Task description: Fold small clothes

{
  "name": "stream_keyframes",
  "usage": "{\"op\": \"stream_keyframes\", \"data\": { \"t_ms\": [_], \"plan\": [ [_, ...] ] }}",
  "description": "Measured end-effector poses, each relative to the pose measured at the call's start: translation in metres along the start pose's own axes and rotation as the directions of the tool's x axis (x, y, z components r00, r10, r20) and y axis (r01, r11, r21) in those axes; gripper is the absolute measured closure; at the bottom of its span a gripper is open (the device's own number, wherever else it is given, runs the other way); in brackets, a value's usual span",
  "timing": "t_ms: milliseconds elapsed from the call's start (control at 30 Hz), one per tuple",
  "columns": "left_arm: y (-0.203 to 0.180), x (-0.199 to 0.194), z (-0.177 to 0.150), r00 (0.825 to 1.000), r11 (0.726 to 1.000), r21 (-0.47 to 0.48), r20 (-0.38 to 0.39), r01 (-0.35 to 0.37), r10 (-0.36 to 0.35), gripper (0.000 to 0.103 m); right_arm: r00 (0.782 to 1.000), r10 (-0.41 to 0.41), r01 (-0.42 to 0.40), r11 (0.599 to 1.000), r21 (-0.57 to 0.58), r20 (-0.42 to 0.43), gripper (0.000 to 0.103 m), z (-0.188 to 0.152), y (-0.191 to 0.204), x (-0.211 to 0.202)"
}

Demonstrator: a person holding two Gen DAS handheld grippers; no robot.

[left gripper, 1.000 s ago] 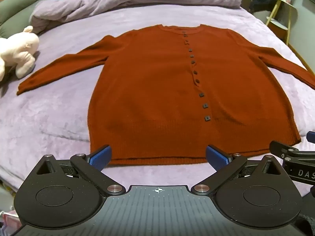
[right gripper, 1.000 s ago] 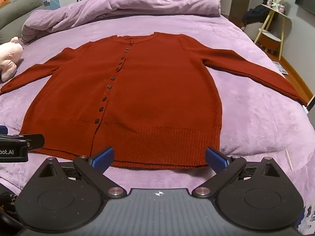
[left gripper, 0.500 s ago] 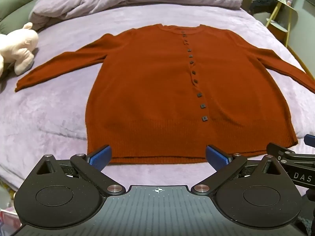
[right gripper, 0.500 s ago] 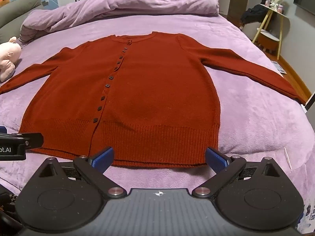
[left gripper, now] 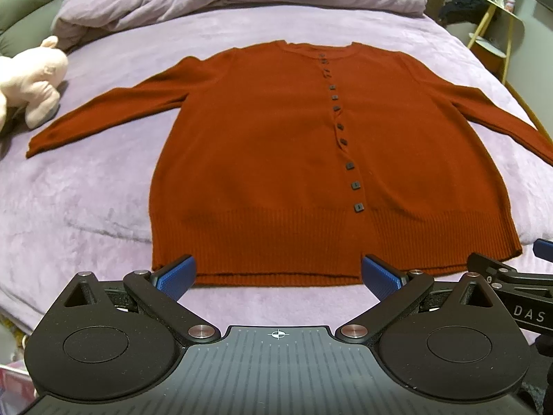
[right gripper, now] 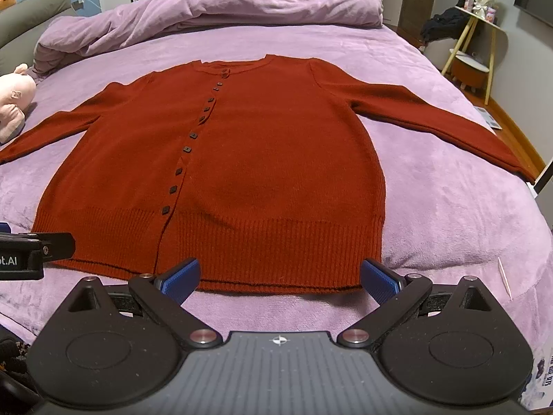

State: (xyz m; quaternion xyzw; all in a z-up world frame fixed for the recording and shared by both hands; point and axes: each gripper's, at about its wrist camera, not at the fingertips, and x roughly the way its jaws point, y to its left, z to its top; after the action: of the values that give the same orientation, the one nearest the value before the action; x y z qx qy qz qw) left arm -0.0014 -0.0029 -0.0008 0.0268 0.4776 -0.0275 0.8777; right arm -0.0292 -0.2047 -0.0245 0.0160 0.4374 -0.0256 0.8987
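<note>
one rust cardigan (left gripper: 276,159) lies flat on a purple bed (left gripper: 86,190), one plush toy (left gripper: 31,79) at ten o'clock; left gripper (left gripper: 278,276) and right gripper (right gripper: 280,278) both spread wide, empty.

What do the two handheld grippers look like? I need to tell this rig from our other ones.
Both look alike. The left gripper and right gripper have matte black linkage arms with silver pivot pins, round raised discs on each side, a ribbed dark grey centre plate bearing a small crosshair mark, and ridged blue finger pads. White lettering shows on their sides, only partly readable. No hands or sleeves show.
</note>
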Motion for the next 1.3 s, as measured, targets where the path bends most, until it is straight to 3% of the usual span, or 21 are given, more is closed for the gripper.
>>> {"op": "stream_keyframes", "data": {
  "t_ms": [1300],
  "plan": [
    [0.0009,0.0008,0.0006,1.0,1.0,-0.01,-0.008,0.011,-0.012,0.0,1.0,0.001,-0.001,1.0,0.006,0.0,0.004,0.0001,0.0001,-0.0025]
  ]
}}
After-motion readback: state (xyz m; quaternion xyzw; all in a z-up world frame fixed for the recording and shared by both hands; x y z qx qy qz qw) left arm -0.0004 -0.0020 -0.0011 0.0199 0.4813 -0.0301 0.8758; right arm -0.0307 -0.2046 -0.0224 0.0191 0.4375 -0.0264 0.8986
